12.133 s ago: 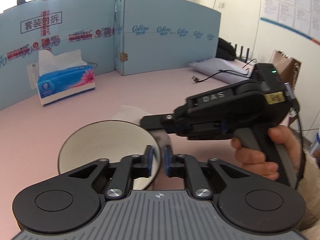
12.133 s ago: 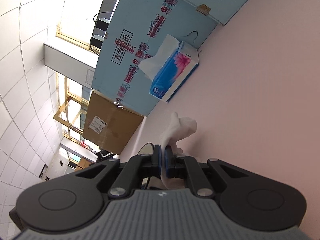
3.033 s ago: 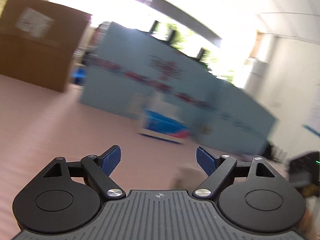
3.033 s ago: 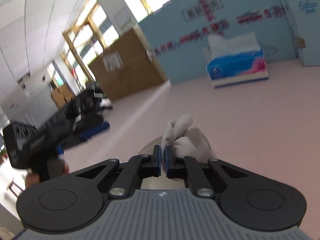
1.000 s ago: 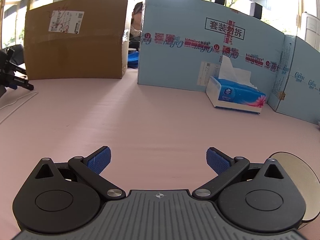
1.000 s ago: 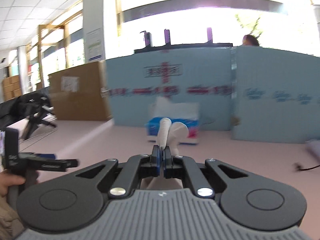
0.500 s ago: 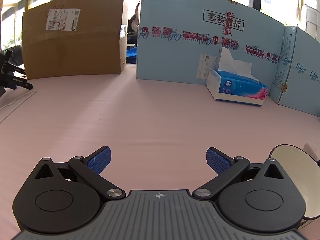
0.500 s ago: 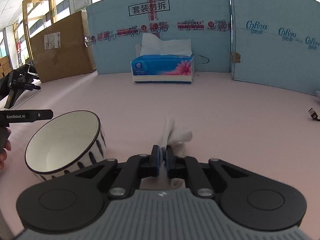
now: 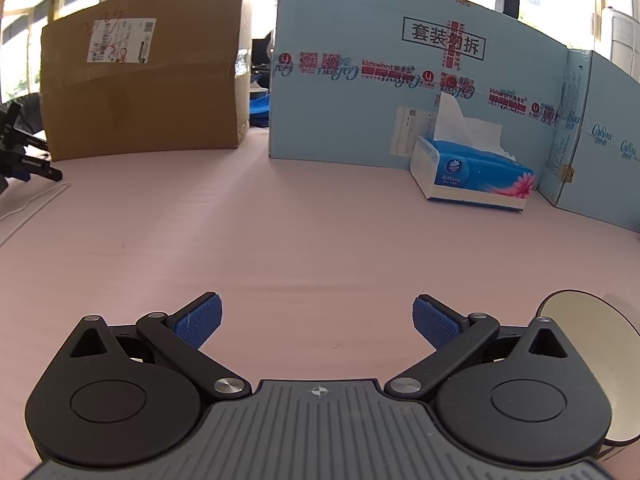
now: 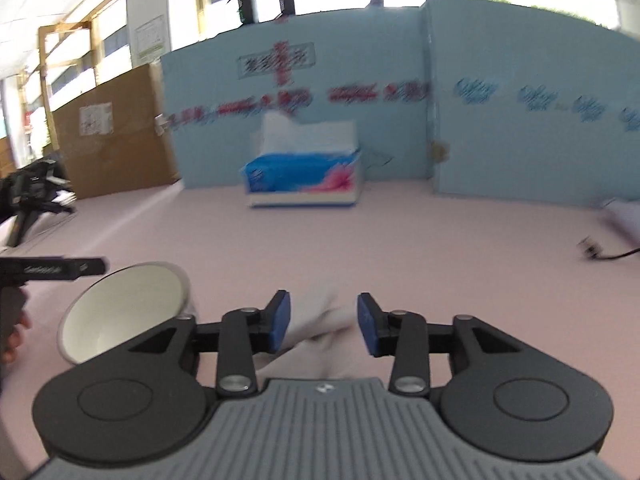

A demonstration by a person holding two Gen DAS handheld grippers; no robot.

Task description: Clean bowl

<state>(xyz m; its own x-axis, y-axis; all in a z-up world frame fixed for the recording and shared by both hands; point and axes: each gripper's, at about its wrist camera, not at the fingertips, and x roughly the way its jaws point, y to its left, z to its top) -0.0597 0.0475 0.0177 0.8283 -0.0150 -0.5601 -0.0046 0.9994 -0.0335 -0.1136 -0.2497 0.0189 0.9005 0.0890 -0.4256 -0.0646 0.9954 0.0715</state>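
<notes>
Change: right gripper (image 10: 323,320) clamped the crumpled tissue (image 10: 316,322) half a second ago; its pads now stand parted, with the tissue loose on the table between them. Right view blurred, so contact with the pads cannot be judged.
Meaning: wiping looks finished; tissue let go, bowl set down. Judged near the end of the task.
Left gripper (image 9: 317,322): spread wide, nothing between the fingers, same as a second ago.
Bowl (image 10: 124,312): upright on the pink table (image 9: 280,232), just left of the right gripper; in the left view only its rim (image 9: 584,304) shows at lower right, behind the gripper body.
Edges: blue cardboard partition (image 9: 400,92) and brown carton (image 9: 140,92) close the far side; tissue box (image 9: 472,176) stands against the partition.
Open room: wide bare pink surface ahead of both grippers. A cable end (image 10: 590,248) lies far right, well apart.
</notes>
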